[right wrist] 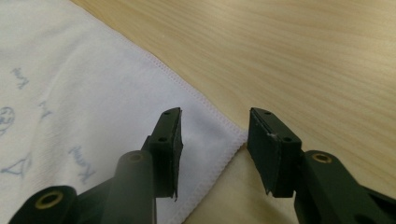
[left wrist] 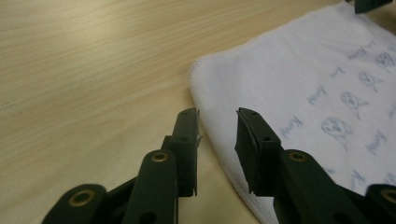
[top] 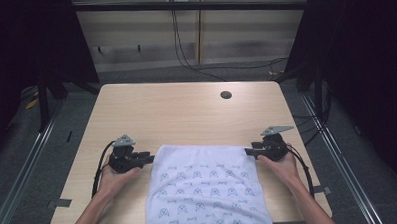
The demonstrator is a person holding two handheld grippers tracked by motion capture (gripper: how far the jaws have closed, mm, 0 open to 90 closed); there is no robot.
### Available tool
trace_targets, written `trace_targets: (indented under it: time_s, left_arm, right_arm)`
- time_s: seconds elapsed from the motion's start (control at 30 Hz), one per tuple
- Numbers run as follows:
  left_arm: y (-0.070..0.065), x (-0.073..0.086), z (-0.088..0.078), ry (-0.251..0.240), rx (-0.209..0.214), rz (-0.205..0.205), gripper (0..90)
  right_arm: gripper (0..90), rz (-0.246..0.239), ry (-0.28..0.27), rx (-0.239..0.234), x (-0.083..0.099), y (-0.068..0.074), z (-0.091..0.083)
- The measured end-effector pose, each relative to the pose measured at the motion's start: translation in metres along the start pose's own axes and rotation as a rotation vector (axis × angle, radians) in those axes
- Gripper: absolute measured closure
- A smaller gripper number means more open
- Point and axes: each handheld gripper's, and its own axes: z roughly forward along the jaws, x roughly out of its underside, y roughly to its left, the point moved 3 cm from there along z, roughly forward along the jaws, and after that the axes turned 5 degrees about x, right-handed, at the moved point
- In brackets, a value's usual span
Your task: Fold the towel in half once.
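A: Where it lies at the near edge of the wooden table [top: 186, 112], the white printed towel [top: 204, 187] spreads flat, its far hem squared off and its near end hanging over the table's edge. How would it handle?

B: Judged from its drape: light, soft and limp, not fragile, likely to sag and fold if lifted by one point. The stitched hem at the two far corners looks the firmest purchase, one corner per gripper.

A: State of the grippers?

B: Left gripper [top: 147, 158], jaws parted, holds nothing; in the left gripper view [left wrist: 217, 140] the towel's far left corner [left wrist: 198, 70] lies just ahead and its edge runs beneath the gap. Right gripper [top: 249, 152], likewise parted and empty; in the right gripper view [right wrist: 214, 140] the far right corner [right wrist: 236, 135] lies between the open jaws, pads clear of the cloth.

A: Count?

B: One towel, two grippers, one table with one round cable hole [top: 226, 95]
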Motion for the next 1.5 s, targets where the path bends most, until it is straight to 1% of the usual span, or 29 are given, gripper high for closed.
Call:
trace_targets:
  time_s: [0.03,0.07,0.1,0.17,0.2,0.27,0.33,0.37,0.4,0.47,0.57,0.67,0.73,0.77,0.83,0.9,0.93,0.97,1.0,1.03,1.07,1.13,1.17,1.23,1.33,1.37,1.4,1.47,1.5]
  left_arm:
    - [0.005,-0.003,0.002,-0.004,-0.019,-0.003,65.9]
    - [0.009,-0.006,0.003,-0.015,-0.031,-0.01,65.3]
    - [0.013,-0.009,0.003,-0.023,-0.042,-0.012,64.0]
    - [0.016,-0.013,0.007,-0.048,-0.06,-0.018,62.0]
    - [0.018,-0.015,0.009,-0.033,-0.061,-0.022,61.0]
    - [0.018,-0.014,0.017,-0.011,-0.065,-0.019,57.6]
    - [0.018,-0.011,0.027,-0.005,-0.069,-0.025,56.3]
    - [0.016,-0.01,0.032,0.018,-0.064,-0.013,55.4]
    - [0.013,-0.01,0.034,0.02,-0.059,0.003,54.4]
    - [0.009,-0.012,0.036,0.029,-0.041,0.009,53.4]
    - [0.002,-0.013,0.04,0.042,-0.01,0.036,50.2]
    - [-0.006,-0.013,0.043,0.041,0.042,0.057,48.8]
    - [-0.014,-0.016,0.043,0.02,0.105,0.057,47.1]
    - [-0.021,-0.018,0.045,0.023,0.123,0.071,47.0]
    - [-0.03,-0.019,0.049,0.042,0.117,0.107,47.5]
    - [-0.037,-0.017,0.056,0.078,0.129,0.139,48.2]
    - [-0.04,-0.016,0.059,0.094,0.118,0.154,52.0]
    - [-0.042,-0.014,0.06,0.105,0.107,0.175,59.2]
    - [-0.043,-0.015,0.059,0.095,0.109,0.178,64.4]
    - [-0.042,-0.016,0.056,0.08,0.108,0.168,69.6]
    - [-0.04,-0.017,0.052,0.058,0.101,0.154,73.6]
    - [-0.032,-0.02,0.041,0.005,0.104,0.109,75.5]
    - [-0.026,-0.021,0.033,-0.028,0.09,0.087,76.8]
    - [-0.019,-0.021,0.023,-0.056,0.1,0.05,77.9]
    - [-0.011,-0.021,0.008,-0.09,0.099,0.032,78.2]
    - [-0.01,-0.022,0.003,-0.104,0.096,0.032,79.2]
    - [-0.009,-0.023,0.0,-0.118,0.091,0.027,79.5]
    - [-0.008,-0.024,-0.006,-0.139,0.104,0.019,82.2]
    - [-0.009,-0.025,-0.007,-0.14,0.109,0.022,83.3]
  right_arm:
    - [53.7,-0.001,0.007,0.004,0.001,-0.001,0.004]
    - [53.1,0.001,0.018,0.011,0.002,-0.002,0.006]
    - [53.1,-0.002,0.003,0.001,0.003,-0.002,0.007]
    - [54.5,-0.01,0.006,0.001,0.003,-0.002,0.006]
    - [57.1,-0.016,0.005,-0.005,0.004,-0.001,0.006]
    - [70.2,-0.034,0.006,-0.023,0.004,0.004,0.006]
    - [79.6,-0.036,0.011,-0.04,0.003,0.007,0.007]
    - [82.8,-0.03,0.017,-0.047,0.003,0.008,0.007]
    - [85.2,-0.025,0.016,-0.061,0.003,0.007,0.007]
    - [86.1,-0.021,0.021,-0.058,0.004,0.008,0.006]
    - [86.2,-0.011,0.023,-0.062,0.004,0.008,0.006]
    - [86.1,-0.006,0.021,-0.06,0.003,0.007,0.007]
    - [86.0,-0.013,0.018,-0.055,0.003,0.007,0.007]
    - [86.0,-0.012,0.016,-0.058,0.003,0.007,0.007]
    - [86.1,-0.007,0.021,-0.059,0.003,0.008,0.006]
    - [86.2,-0.008,0.019,-0.06,0.002,0.008,0.005]
    - [86.3,-0.007,0.014,-0.064,0.002,0.009,0.004]
    - [86.4,-0.003,0.011,-0.068,0.002,0.009,0.003]
    - [86.5,-0.001,0.005,-0.065,0.001,0.009,0.002]
    - [86.5,0.007,0.001,-0.071,0.0,0.01,0.0]
    - [86.5,0.003,-0.01,-0.072,-0.001,0.009,-0.001]
    - [86.6,0.019,-0.025,-0.075,-0.003,0.007,-0.004]
    - [86.7,0.022,-0.037,-0.069,-0.004,0.004,-0.005]
    - [87.1,0.044,-0.059,-0.064,-0.008,0.0,-0.01]
    - [87.5,0.06,-0.09,-0.066,-0.013,-0.005,-0.016]
    - [87.7,0.059,-0.101,-0.054,-0.015,-0.006,-0.019]
    - [87.8,0.071,-0.112,-0.044,-0.018,-0.007,-0.023]
    - [87.9,0.076,-0.133,-0.037,-0.022,-0.012,-0.029]
    - [88.0,0.087,-0.145,-0.039,-0.024,-0.014,-0.032]
